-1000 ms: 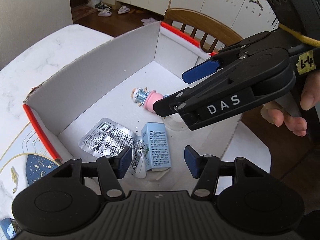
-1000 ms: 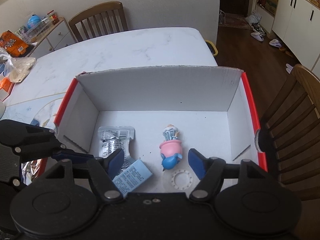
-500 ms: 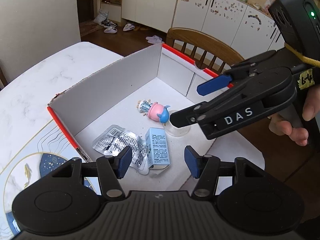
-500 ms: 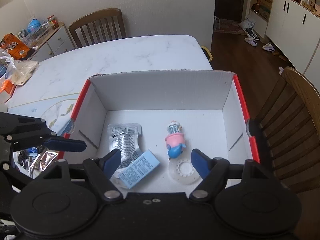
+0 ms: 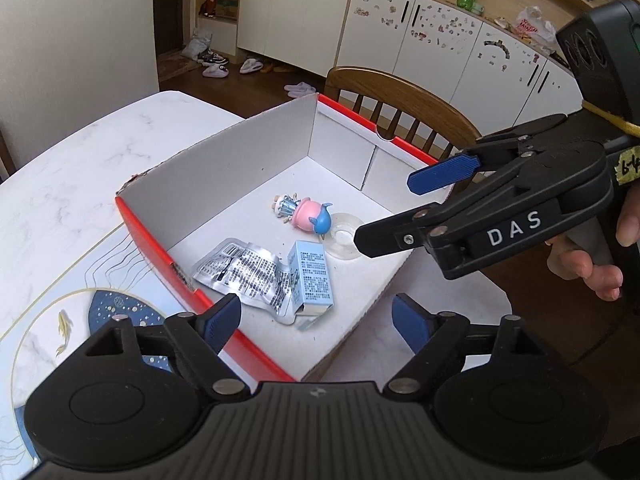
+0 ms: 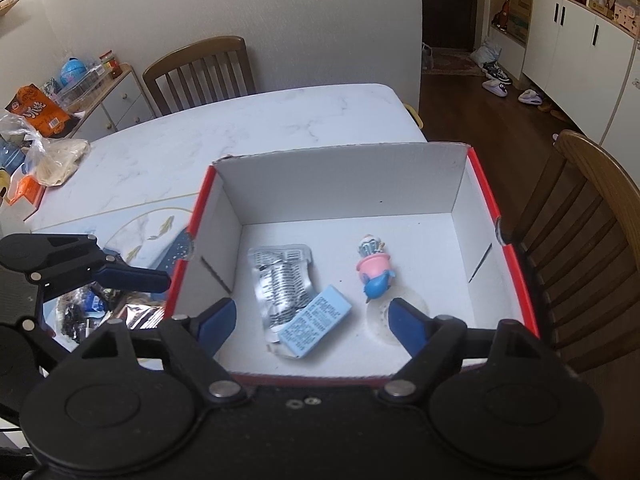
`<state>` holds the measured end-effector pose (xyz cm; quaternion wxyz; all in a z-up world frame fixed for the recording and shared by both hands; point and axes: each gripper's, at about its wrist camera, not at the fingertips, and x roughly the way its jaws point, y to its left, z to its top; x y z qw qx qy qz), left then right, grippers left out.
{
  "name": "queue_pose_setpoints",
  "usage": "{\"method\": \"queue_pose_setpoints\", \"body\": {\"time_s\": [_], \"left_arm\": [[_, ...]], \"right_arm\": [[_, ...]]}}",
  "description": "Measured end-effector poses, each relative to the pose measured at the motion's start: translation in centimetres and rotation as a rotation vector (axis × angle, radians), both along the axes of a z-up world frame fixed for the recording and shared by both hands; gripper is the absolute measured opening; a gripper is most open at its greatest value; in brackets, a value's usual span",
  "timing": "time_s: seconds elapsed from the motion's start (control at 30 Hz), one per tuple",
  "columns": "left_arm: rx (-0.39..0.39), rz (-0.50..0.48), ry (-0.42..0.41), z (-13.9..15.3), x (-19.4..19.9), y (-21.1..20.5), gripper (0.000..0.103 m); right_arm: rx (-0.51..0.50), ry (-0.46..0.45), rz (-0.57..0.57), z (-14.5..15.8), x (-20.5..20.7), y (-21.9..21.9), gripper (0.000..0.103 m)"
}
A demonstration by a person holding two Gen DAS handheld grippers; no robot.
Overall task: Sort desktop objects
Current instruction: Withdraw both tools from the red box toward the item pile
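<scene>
Right gripper (image 6: 310, 320), which I hold above the near wall of the box: jaws spread wide, nothing between them. Left gripper (image 5: 316, 320): likewise spread and empty, poised over the box's near corner; seen from the right wrist view it hangs just outside the left wall, above a small heap of loose packets (image 6: 100, 308) that lies on the patterned mat (image 6: 152, 232). I judge both tools are held high and unloaded so that the box interior stays in view between picks.

Cardboard box (image 6: 340, 172), red-edged with white inside, stands on the marble table (image 6: 240, 120) at the corner nearest a wooden chair (image 6: 592, 232). Sorted items on its floor: a foil sachet (image 6: 282, 276) lying flat, a pale blue carton (image 6: 316, 322) resting partly on the sachet's near end, a pink-and-blue figurine (image 6: 374, 270) on its side, and a clear tape ring (image 5: 346, 236) touching the figurine's blue end. The items lie apart from the walls, probably released from above. Since packets remain outside the box, I judge the sorting unfinished.
</scene>
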<state>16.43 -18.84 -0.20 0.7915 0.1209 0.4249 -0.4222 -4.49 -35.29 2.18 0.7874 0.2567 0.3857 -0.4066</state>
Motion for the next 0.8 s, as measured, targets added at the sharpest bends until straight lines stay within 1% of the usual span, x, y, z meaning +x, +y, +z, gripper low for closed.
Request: {"method": "queue_pose_setpoints", "body": {"time_s": [0.07,0.27,0.37,0.8], "left_arm": [[-0.008,-0.004,0.0,0.1,-0.2,0.6,0.086],[-0.024,-0.001,-0.003,0.2,-0.9,2.7,0.089],[-0.031,0.003,-0.006,0.2,-1.3,3.9,0.103],[-0.067,0.021,-0.017,0.3,-2.4,10.0,0.103]], "right_arm": [[-0.003,-0.006,-0.004,0.2,0.2,0.6,0.084],[-0.018,-0.012,-0.008,0.5,1.4,2.7,0.084],[-0.041,-0.004,0.0,0.7,2.1,3.8,0.084],[-0.065,-0.014,0.012,0.6,5.3,8.1,0.084]]}}
